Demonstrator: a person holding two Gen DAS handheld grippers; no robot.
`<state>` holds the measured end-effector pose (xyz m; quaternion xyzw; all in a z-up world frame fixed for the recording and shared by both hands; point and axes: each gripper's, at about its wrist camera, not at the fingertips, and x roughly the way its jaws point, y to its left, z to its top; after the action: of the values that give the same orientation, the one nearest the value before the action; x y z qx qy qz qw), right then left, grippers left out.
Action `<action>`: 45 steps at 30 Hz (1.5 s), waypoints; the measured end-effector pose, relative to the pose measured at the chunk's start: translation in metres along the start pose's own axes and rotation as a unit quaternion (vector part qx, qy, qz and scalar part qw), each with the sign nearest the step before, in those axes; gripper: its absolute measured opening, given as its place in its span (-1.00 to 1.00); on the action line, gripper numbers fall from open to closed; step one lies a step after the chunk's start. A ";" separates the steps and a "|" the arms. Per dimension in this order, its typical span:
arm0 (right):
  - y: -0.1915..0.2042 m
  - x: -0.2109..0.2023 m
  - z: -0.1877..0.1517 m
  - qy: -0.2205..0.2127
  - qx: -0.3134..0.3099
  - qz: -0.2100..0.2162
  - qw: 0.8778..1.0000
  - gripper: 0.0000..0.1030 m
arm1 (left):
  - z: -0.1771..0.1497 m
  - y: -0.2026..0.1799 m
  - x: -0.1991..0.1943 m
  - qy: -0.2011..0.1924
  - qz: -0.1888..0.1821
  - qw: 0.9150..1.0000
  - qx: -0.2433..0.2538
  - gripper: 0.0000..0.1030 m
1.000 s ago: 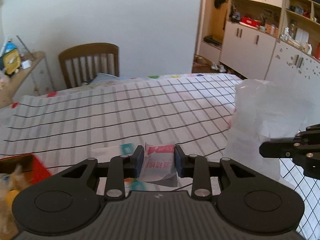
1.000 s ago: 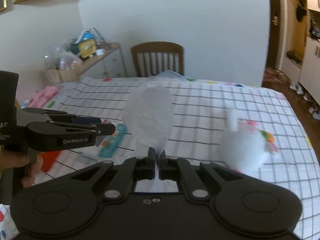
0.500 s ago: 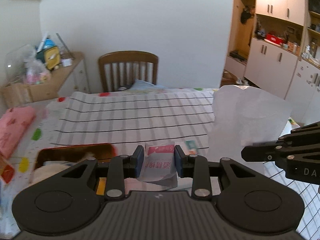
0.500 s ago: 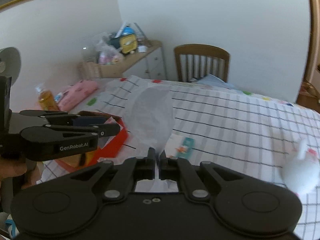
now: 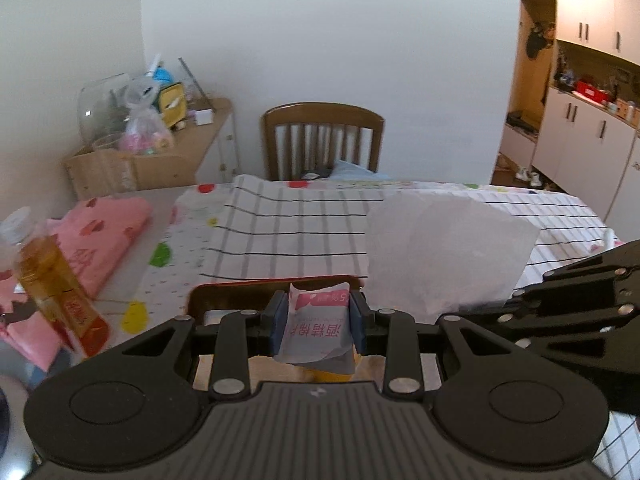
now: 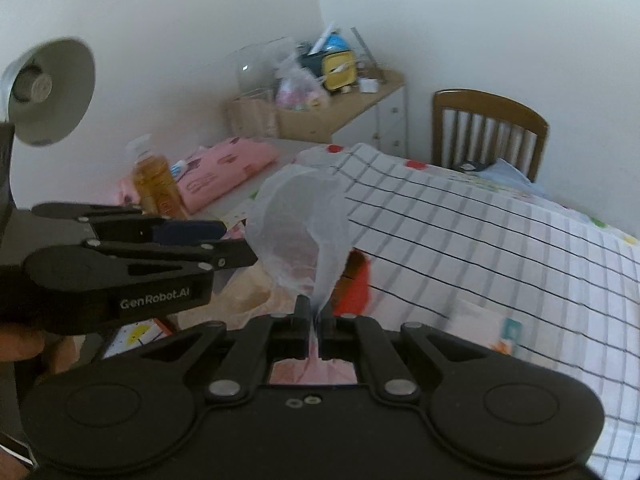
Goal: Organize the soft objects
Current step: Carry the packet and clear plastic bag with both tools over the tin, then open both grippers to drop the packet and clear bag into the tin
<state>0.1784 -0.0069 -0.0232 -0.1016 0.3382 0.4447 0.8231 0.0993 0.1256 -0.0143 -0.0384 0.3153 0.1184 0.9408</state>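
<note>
Both grippers now over red box [image 5: 276, 282], gripping packet [image 5: 316, 330], tissue [image 6: 304, 224]

Open checked cloth [image 5: 296, 224] on the worktop extends far and right of the red tray [image 5: 276, 284], offering flat passage toward the wooden chair [image 5: 322, 140]. On the left, an upright amber bottle [image 5: 56, 284] and folded pink fabric [image 5: 100, 232] bound the approach. The white tissue [image 5: 444, 248], pinched by the right gripper [image 6: 315, 326], rises as a soft screen right of the tray. The left gripper [image 5: 318, 322], clamped on a sachet [image 5: 316, 328], sits just beside it, leaving a narrow gap between the two tools. A flat packet [image 6: 488, 328] lies on the cloth at near right.
</note>
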 end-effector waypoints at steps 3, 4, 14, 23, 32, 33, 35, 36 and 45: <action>0.012 0.020 0.002 0.013 -0.013 0.004 1.000 -0.92 | -0.003 0.016 0.002 0.004 0.009 1.000 -0.005 -0.39; 0.016 0.028 0.002 0.017 -0.018 0.002 1.000 -0.92 | -0.004 0.021 0.004 0.006 0.011 1.000 -0.006 -0.39; 0.037 0.074 -0.006 0.052 -0.061 -0.006 0.997 -0.82 | -0.014 0.046 0.032 0.033 0.021 0.999 -0.016 -0.39; 0.035 0.089 -0.009 0.069 -0.060 -0.005 0.996 -0.67 | -0.021 0.046 0.061 0.060 0.007 0.998 -0.014 -0.39; 0.033 0.090 -0.009 0.065 -0.071 -0.004 0.995 -0.44 | -0.031 0.046 0.080 0.083 -0.001 0.996 -0.009 -0.38; 0.034 0.089 -0.009 0.065 -0.074 -0.005 0.995 -0.39 | -0.032 0.047 0.082 0.085 -0.002 0.996 -0.011 -0.38; 0.034 0.088 -0.009 0.065 -0.077 -0.005 0.995 -0.26 | -0.031 0.048 0.083 0.087 -0.003 0.996 -0.013 -0.38; 0.034 0.087 -0.009 0.064 -0.078 -0.005 0.995 -0.19 | -0.031 0.048 0.084 0.088 -0.003 0.996 -0.014 -0.38; 0.032 0.079 -0.008 0.050 -0.083 -0.006 0.995 0.29 | -0.030 0.051 0.078 0.079 -0.008 0.997 -0.027 0.15</action>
<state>0.1787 0.0602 -0.0761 -0.1931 0.3402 0.4610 0.7965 0.1301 0.1862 -0.0850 -0.0757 0.3846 0.1157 0.9127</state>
